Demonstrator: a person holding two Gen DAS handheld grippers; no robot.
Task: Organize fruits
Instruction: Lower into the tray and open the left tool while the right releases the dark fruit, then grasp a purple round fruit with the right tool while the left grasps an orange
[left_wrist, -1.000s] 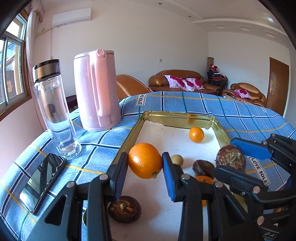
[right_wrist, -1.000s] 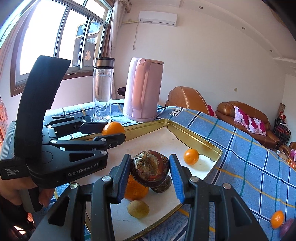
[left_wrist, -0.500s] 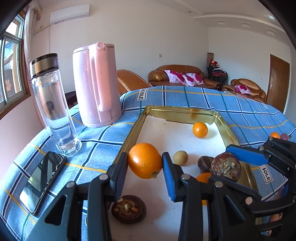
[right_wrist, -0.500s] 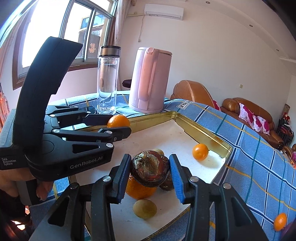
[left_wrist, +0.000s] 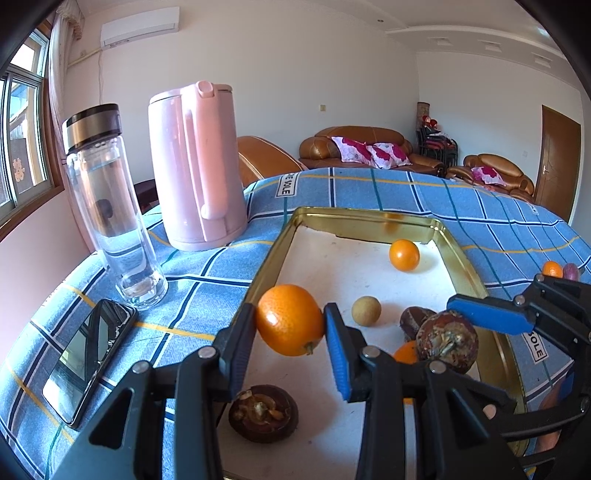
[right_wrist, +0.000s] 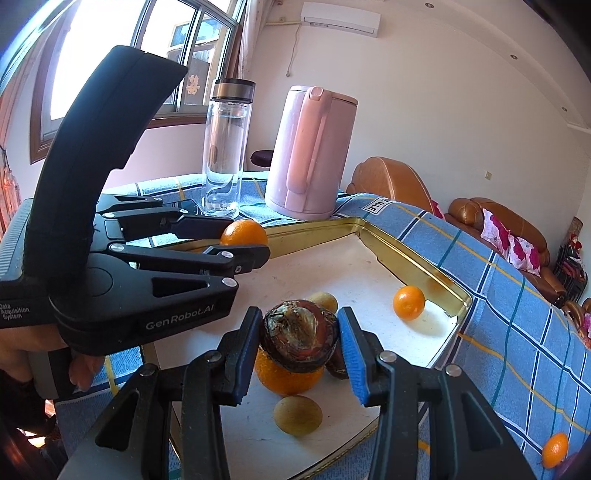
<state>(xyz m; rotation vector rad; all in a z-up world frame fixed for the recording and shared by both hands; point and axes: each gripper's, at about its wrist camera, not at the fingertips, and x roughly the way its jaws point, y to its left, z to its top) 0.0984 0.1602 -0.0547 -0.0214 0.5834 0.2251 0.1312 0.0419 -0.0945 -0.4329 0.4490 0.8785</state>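
Note:
My left gripper (left_wrist: 289, 328) is shut on a large orange (left_wrist: 284, 314), held above the near left corner of the gold-rimmed tray (left_wrist: 369, 218). The right wrist view shows that gripper (right_wrist: 242, 240) and orange (right_wrist: 243, 232) at the left. My right gripper (right_wrist: 298, 336) is shut on a wrinkled brown fruit (right_wrist: 297, 339) just above the fruit in the tray (right_wrist: 406, 254). In the tray lie a small orange (left_wrist: 404, 254), a tan round fruit (left_wrist: 365, 311), a brown fruit half (left_wrist: 263, 411) and another orange (right_wrist: 284, 380).
A pink kettle (left_wrist: 195, 166), a glass bottle (left_wrist: 110, 206) and a phone (left_wrist: 85, 362) stand left of the tray on the blue checked cloth. A small orange (left_wrist: 552, 268) lies on the cloth to the right. A hand (right_wrist: 79, 369) holds the left gripper.
The right gripper with the brown fruit has sunk a little and drawn nearer the left gripper over the tray. The left gripper keeps still with its orange.

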